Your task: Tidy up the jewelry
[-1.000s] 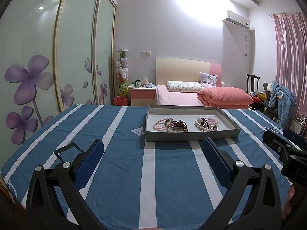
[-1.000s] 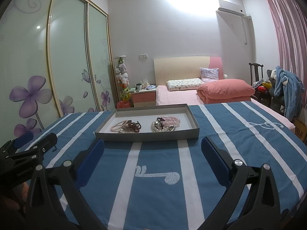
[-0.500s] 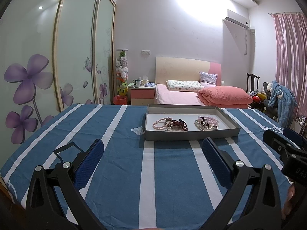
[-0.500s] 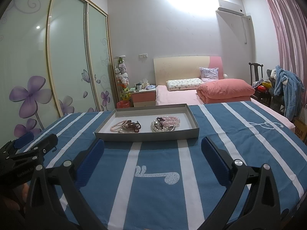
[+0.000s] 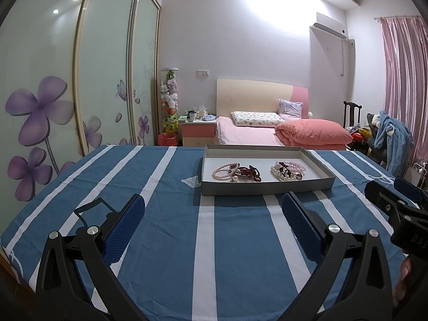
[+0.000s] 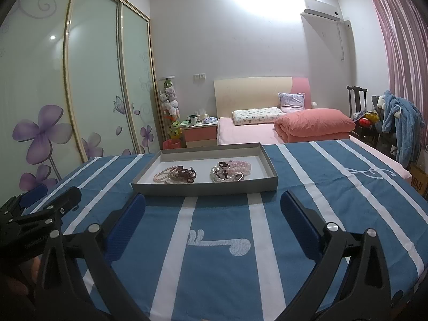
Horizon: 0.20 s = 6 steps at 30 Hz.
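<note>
Grey shallow cardboard tray (image 5: 267,187) of beaded bracelets (image 5: 236,172) lies crosswise toward the blue-striped bench's (image 5: 160,240) far edge, ahead of both wide-open, empty tongs, left (image 5: 214,230) and right (image 6: 212,226), roughly equidistant.

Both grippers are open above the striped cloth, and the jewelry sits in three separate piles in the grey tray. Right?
Not quite. The left wrist view shows two piles in the grey tray: the left pile and the right pile. The left gripper and right gripper are open.
</note>
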{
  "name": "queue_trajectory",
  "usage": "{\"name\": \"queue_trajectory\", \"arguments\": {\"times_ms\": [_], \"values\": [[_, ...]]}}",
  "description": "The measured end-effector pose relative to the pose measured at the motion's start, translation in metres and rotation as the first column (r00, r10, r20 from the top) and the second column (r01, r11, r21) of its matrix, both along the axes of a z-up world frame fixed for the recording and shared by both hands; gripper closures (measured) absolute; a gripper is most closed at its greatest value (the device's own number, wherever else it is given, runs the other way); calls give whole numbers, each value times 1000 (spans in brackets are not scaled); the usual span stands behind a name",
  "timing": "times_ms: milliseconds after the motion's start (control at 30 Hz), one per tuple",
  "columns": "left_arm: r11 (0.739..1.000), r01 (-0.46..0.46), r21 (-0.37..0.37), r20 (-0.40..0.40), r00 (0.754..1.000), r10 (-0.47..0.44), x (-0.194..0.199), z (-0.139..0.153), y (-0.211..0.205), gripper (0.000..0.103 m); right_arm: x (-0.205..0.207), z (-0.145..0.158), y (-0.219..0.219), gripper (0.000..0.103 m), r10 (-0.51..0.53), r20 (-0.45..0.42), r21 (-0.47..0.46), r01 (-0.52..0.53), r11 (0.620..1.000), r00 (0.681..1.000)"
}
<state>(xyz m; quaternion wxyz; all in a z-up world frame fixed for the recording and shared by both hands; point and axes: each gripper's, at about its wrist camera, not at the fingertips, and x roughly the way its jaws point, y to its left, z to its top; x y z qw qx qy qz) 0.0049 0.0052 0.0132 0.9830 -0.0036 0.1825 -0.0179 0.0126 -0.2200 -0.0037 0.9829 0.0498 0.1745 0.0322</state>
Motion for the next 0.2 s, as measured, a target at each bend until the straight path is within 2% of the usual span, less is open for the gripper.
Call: {"name": "queue_trajectory", "arguments": {"times_ms": [200], "values": [[1000,0,-3,-5,1000,0,0,-1,1,2,0,0,0,4,1,0,0,-1,1000,1000]]}}
